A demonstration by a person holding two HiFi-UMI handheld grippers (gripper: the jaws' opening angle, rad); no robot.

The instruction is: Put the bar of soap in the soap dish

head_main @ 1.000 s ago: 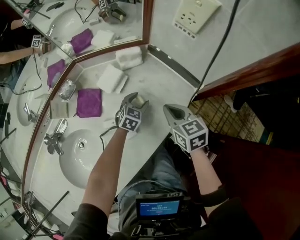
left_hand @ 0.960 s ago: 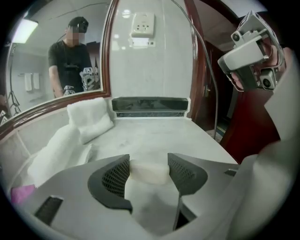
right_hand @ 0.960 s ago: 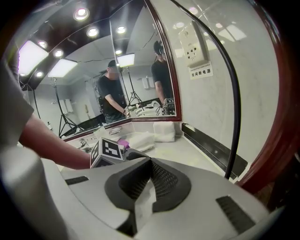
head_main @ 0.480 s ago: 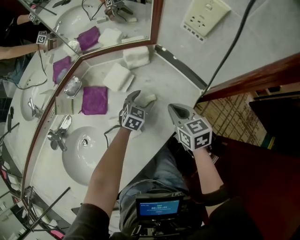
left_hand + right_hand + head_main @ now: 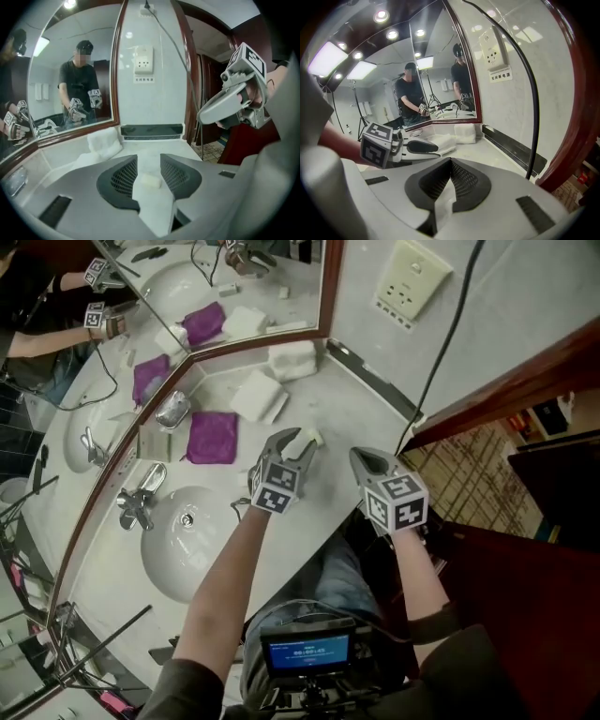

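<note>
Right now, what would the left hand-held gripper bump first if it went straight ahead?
Probably the bar of soap on the counter, seen between its jaws, which have just been closing without touching it; depth unclear.

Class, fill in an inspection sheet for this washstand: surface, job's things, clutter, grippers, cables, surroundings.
Surface: pale stone counter with sink and tap.
Job's things: bar of soap on the counter; metal soap dish by the mirror, apart from it.
Clutter: purple cloth, two folded white towels.
Grippers: left gripper jaws apart, just been closing, soap between them unpressed; right gripper shut, empty.
Cables: black cable down the wall.
Surroundings: mirror, wall socket.
</note>
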